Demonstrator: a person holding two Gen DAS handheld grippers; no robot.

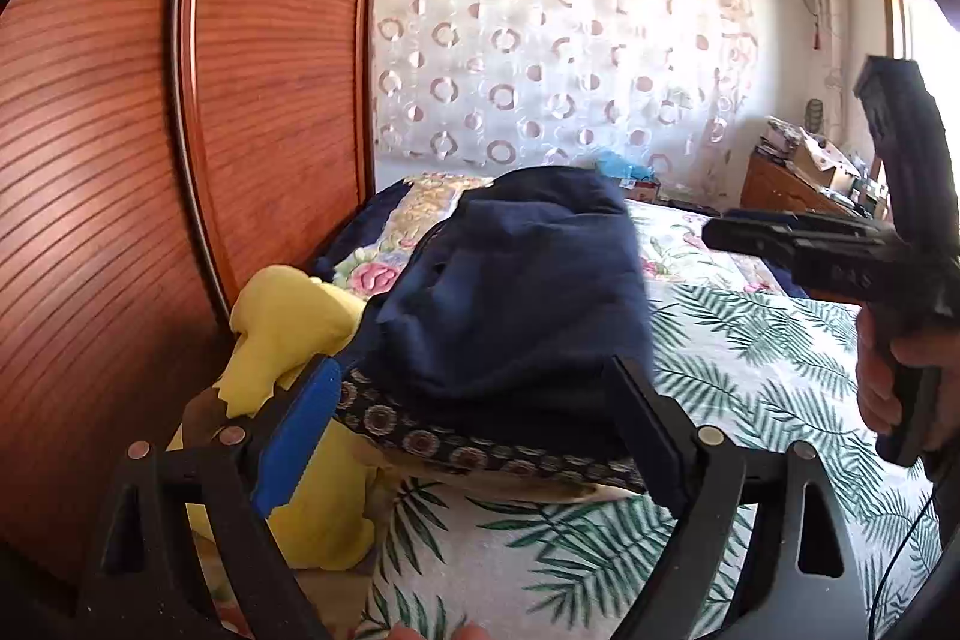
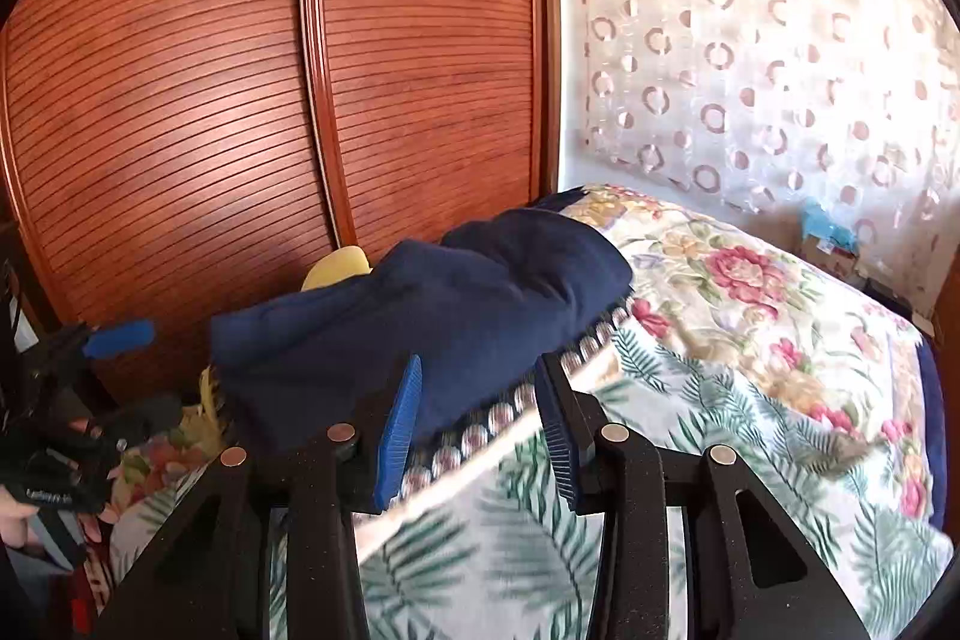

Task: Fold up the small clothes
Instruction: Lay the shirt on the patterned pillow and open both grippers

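Navy garment, soft, light, limp, lies folded on bed just ahead of released left gripper; right gripper half-spread, empty; pinch patterned hem.

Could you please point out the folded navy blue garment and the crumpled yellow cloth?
folded navy blue garment (image 1: 510, 292), left wrist view, middle of its top layer.
crumpled yellow cloth (image 1: 288, 322), left wrist view, upper bulge beside wardrobe.

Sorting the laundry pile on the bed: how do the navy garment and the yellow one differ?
The navy garment is large and lies on top, with a patterned trim along its near edge; the yellow garment is plain, crumpled, and partly buried beside the wooden wardrobe. Both rest on the leaf-print bedspread, with neither hand-held gripper touching them.
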